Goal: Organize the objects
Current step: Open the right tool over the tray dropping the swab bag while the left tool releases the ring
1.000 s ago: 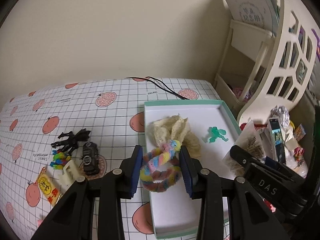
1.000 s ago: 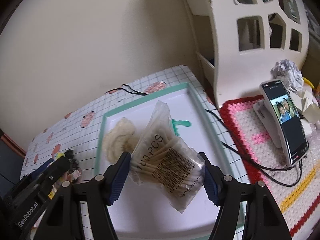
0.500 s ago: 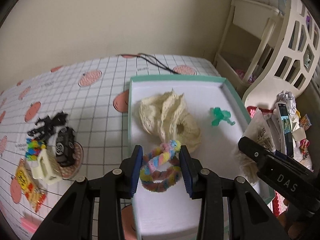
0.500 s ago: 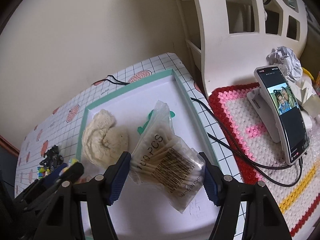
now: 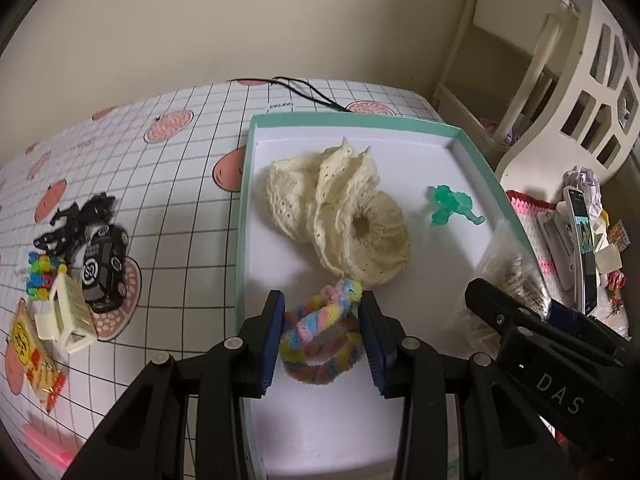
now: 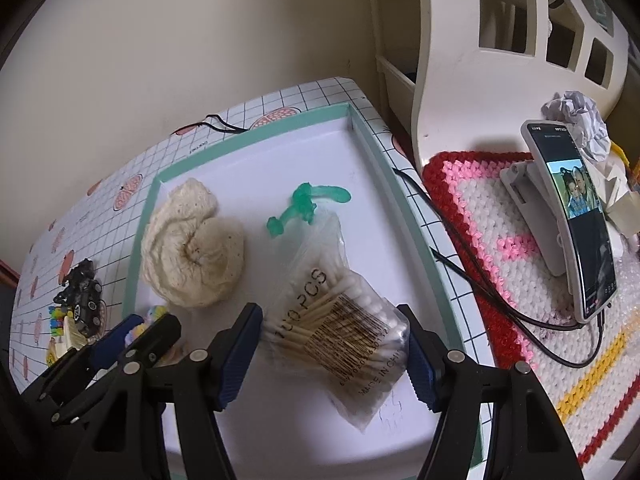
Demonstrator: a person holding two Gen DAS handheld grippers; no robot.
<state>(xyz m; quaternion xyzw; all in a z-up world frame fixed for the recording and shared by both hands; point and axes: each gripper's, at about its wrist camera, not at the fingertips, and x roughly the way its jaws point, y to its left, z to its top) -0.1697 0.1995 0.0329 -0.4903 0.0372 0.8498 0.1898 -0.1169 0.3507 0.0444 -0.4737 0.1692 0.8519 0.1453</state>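
Both my claws have come lower and further in over the tray since a second ago, so its white floor now fills most of each view. My left claw (image 5: 322,334) is clenched on the rainbow chenille ring (image 5: 320,340), which hangs just above the near left part of the tray (image 5: 245,208), close to the cream crocheted piece (image 5: 340,216); whether the ring touches the floor I cannot tell. My right claw (image 6: 334,350) is clamped across the clear bag of cotton swabs (image 6: 340,320), held over the near right part of the tray by its rim. I think the bag is the worry: it is slippery film gripped across its fat middle, and it could slide out or, let go this near the edge, tip over the rim towards the black cable (image 6: 472,280) and the phone (image 6: 572,216) on its stand. The ring's fuzzy pile might snag on my pads as I release and drag off-spot. My two claws are also near each other and could bump. Inside the tray lie the crocheted piece and a green toy figure (image 5: 452,204), apart from each other. Out on the counter (image 5: 168,184), left of the tray, wait a black toy car (image 5: 102,268), a black figure (image 5: 76,220), a cream hair claw clip (image 5: 66,320), coloured beads (image 5: 42,270) and a yellow snack packet (image 5: 34,364).
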